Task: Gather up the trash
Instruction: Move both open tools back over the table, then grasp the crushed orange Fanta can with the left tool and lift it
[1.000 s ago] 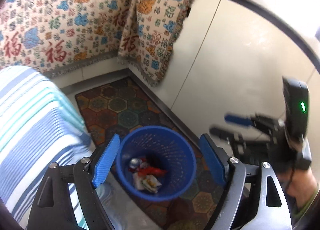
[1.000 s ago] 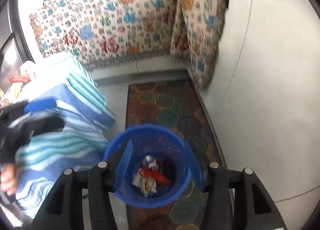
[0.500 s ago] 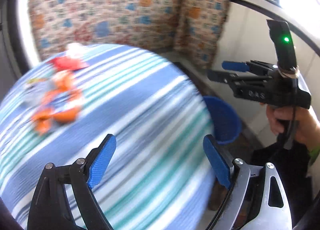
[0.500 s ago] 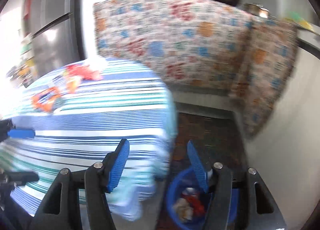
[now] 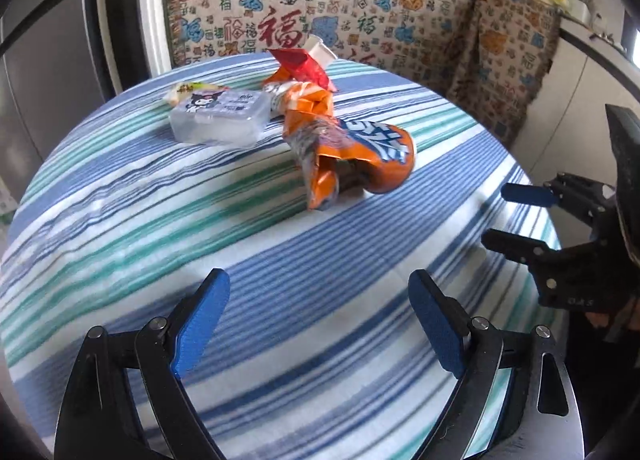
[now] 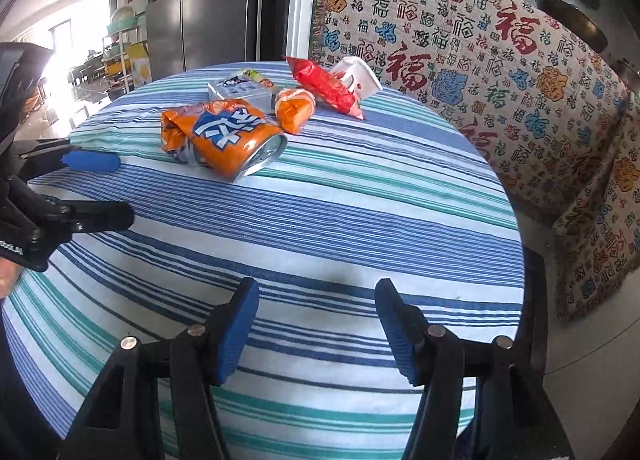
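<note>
**Both Units Swung From Bin Back To Table**

Left hand-held gripper [image 5: 318,324]: jaws apart, empty. Right hand-held gripper [image 6: 316,330]: jaws apart, empty. A second ago aimed down into the blue bin; now levelled over the striped table [image 6: 360,227]. Remaining trash well ahead: crushed orange can [image 6: 224,135], orange wrapper [image 6: 296,109], red packet [image 6: 324,85], clear plastic box [image 5: 222,119]. Judged: next pick cycle starting, can nearest.
</note>
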